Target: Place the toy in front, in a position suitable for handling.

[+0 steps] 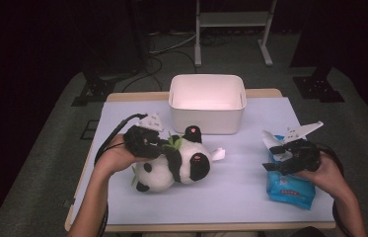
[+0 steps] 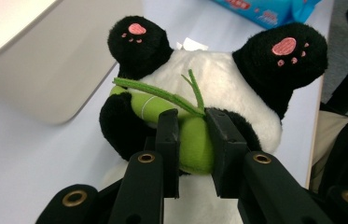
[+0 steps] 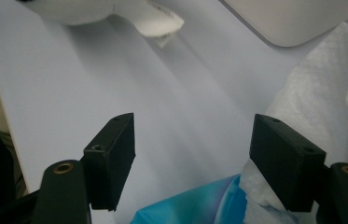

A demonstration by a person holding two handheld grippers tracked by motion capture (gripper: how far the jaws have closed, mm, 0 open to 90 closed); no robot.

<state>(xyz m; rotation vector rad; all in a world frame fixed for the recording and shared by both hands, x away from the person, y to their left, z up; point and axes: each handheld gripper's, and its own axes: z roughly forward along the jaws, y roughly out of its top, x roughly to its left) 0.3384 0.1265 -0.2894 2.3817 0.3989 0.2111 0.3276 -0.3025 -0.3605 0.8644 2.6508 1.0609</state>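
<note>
Lying on the smooth pale table (image 1: 231, 187) near a white rounded-corner bin (image 1: 206, 103): plush panda (image 1: 176, 160), fuzzy black-and-white. Left gripper (image 2: 191, 135) is clamping its soft green bamboo piece (image 2: 190, 140). Right gripper (image 3: 192, 154), jaws apart, is hovering over a glossy blue wipes pack (image 1: 290, 185) with crinkled white tissue (image 3: 321, 107).

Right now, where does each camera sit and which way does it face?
High view: above the table's near side, looking forward and down; both forearms, left gripper, right gripper.
Left gripper view: along jaws shut on the panda's green bamboo.
Right gripper view: along open jaws over the wipes pack.
All share the white bin.
</note>
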